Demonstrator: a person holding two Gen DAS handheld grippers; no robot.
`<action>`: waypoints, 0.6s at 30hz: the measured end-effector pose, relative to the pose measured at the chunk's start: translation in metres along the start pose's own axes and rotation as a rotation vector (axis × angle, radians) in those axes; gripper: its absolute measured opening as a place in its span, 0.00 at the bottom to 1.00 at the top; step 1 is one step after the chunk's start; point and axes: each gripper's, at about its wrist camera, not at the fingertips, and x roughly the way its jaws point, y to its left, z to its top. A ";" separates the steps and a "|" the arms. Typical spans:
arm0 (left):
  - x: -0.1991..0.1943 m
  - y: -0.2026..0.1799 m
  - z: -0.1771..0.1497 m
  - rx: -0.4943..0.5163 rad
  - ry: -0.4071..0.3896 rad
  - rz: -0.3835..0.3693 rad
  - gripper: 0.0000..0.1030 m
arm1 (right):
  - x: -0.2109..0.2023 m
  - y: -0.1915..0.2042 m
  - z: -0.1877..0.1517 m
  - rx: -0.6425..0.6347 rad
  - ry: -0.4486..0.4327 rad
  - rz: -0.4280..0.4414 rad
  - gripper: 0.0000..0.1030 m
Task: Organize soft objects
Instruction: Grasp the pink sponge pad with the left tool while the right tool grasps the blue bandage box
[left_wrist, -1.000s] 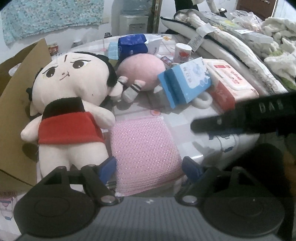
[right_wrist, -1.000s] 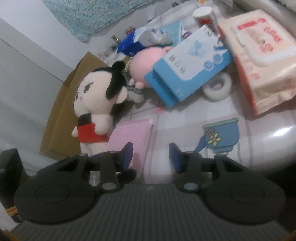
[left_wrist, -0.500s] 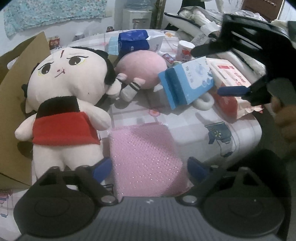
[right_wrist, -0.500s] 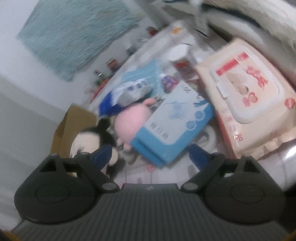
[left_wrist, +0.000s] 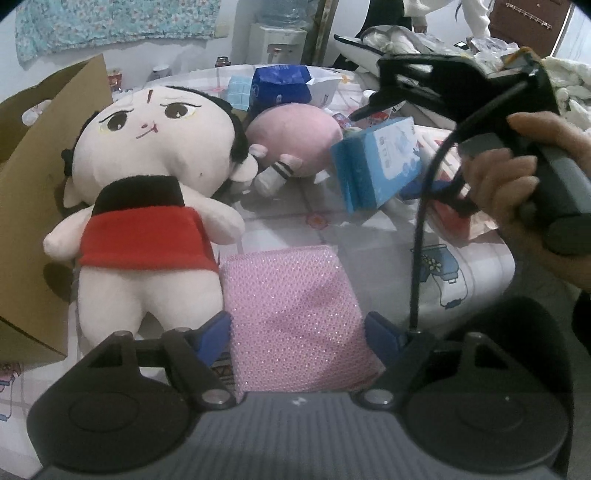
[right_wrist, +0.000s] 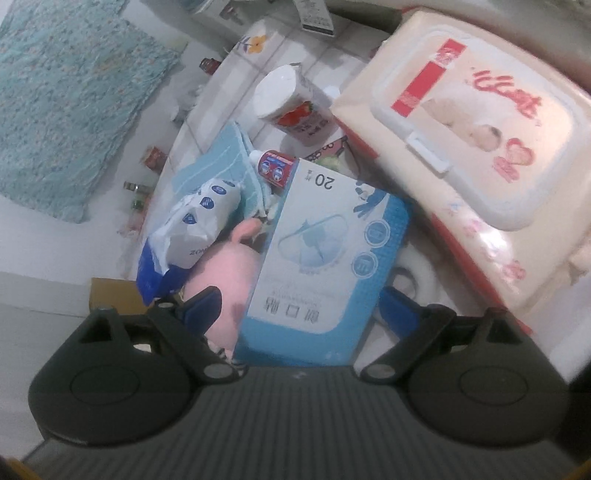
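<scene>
straddling the blue box (right_wrist: 325, 258) with the right claw (right_wrist: 299, 306), spread wide, holding nothing; squeezing only once centred, clear of the pink plush (right_wrist: 229, 273) just left of the box. closing the left claw (left_wrist: 299, 332) around the pink pad (left_wrist: 295, 314), nearer than the box, not yet pinching.

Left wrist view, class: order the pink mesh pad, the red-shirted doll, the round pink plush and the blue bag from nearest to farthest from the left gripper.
1. Pink mesh pad: between the open fingers of the left gripper.
2. Doll: just beyond, to the left.
3. Pink plush: farther back, centre.
4. Blue bag: behind the plush, at the table's far side.
</scene>
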 end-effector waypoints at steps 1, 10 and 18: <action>-0.001 0.001 -0.001 -0.003 0.001 -0.004 0.77 | 0.004 0.000 -0.001 0.004 0.002 -0.014 0.90; -0.003 0.006 -0.004 -0.011 -0.009 -0.031 0.77 | 0.000 -0.006 -0.011 -0.047 -0.001 -0.012 0.76; -0.002 0.007 -0.004 -0.010 -0.002 -0.033 0.78 | -0.034 0.014 -0.039 -0.415 0.138 -0.102 0.77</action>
